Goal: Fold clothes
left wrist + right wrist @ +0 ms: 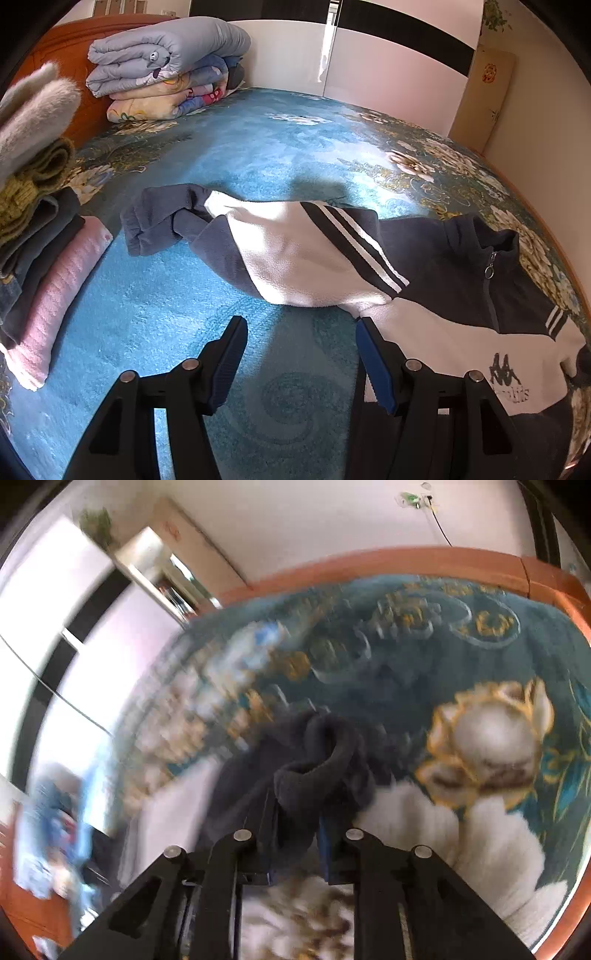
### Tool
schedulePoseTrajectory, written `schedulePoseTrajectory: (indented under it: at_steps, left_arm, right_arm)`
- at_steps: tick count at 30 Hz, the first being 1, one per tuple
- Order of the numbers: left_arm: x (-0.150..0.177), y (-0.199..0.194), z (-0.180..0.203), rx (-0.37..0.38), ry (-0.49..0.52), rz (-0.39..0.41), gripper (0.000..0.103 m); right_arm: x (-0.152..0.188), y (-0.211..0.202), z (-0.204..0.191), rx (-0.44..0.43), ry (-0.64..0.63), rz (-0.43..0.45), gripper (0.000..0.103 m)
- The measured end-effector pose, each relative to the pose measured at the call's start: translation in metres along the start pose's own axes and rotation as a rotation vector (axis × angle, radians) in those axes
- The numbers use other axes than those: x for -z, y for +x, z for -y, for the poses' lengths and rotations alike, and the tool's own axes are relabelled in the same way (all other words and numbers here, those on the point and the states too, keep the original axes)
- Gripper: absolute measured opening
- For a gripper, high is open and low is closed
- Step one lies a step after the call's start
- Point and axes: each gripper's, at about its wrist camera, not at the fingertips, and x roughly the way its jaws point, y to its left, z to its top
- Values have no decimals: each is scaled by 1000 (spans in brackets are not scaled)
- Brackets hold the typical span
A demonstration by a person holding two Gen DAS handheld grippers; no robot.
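Note:
A navy and white fleece jacket [424, 273] with white stripes and a zip collar lies spread on the blue floral bedspread [258, 155]. Its left sleeve [177, 221] stretches toward the left with a dark cuff. My left gripper [301, 328] is open and empty, just above the bedspread in front of the jacket's white body. My right gripper [295, 812] is shut on a dark navy cuff [325, 768] of the jacket and holds it above the bedspread [406, 646]. The right wrist view is blurred.
A stack of folded clothes [40, 229], pink, dark and green, sits at the left. Folded quilts [166, 66] are piled at the orange headboard. White wardrobe doors [369, 66] stand behind the bed. The orange bed frame [406, 561] edges the far side.

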Motion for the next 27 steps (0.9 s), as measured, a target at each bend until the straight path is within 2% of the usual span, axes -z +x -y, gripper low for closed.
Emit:
schedulePoseTrajectory:
  at_steps: [2, 3, 8, 12, 16, 17, 18, 20, 22, 25, 27]
  left_arm:
    - [0, 3, -1, -8, -3, -4, 65]
    - [0, 4, -1, -9, -7, -6, 65]
    - [2, 9, -6, -13, -17, -21, 65]
    - [0, 9, -15, -17, -38, -19, 65]
    - [1, 13, -25, -8, -71, -31, 65]
    - [2, 15, -28, -1, -79, -35, 65]
    - [3, 16, -30, 6, -86, -37, 65]
    - [3, 17, -37, 3, -93, -36, 65]
    - [0, 20, -49, -15, -104, -31, 65]
    - [-10, 29, -70, -35, -145, -30, 65]
    - [-19, 42, -89, -58, -193, -37, 65]
  right_arm:
    - [-10, -13, 9, -54, 76, 59, 16]
    - [-12, -12, 13, -46, 93, 60, 16]
    - [2, 21, 41, 70, 169, -22, 16]
    - [6, 22, 49, 54, 196, -21, 16]
    - [5, 13, 33, 48, 138, -32, 21]
    - [6, 8, 29, 47, 121, -28, 26]
    - [8, 3, 24, 63, 105, -20, 38]
    - [15, -16, 8, 139, 61, 46, 42]
    - [30, -39, -20, 150, -1, 134, 42]
    - [65, -58, -65, 50, -100, 169, 44]
    - [91, -59, -95, -28, -157, 150, 48]
